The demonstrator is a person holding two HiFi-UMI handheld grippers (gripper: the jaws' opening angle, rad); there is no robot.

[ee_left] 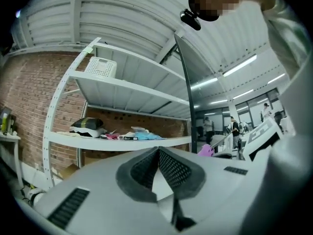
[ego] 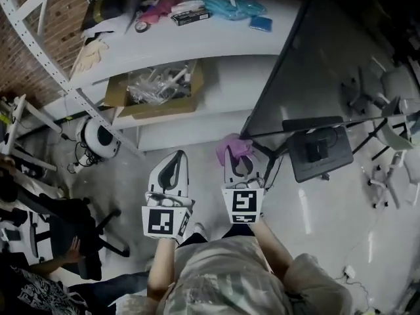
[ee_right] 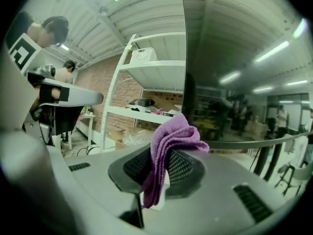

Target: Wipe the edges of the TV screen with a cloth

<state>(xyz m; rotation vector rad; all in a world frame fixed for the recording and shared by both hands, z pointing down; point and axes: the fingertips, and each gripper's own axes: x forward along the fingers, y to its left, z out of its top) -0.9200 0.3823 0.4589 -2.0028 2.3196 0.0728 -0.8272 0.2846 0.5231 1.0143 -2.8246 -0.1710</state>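
Note:
A large dark TV screen stands on a wheeled stand; its left edge runs straight up the right gripper view. My right gripper is shut on a purple cloth, whose bunched top sits just off the screen's lower left corner; whether it touches I cannot tell. My left gripper hangs to the left of the right one, shut with nothing between its pads. The screen's thin edge shows in the left gripper view too.
A white shelf unit stands left of the TV with gloves, bags and small items on it and a cardboard box below. The stand's black bracket and legs are under the screen. Chairs and a person sit at left.

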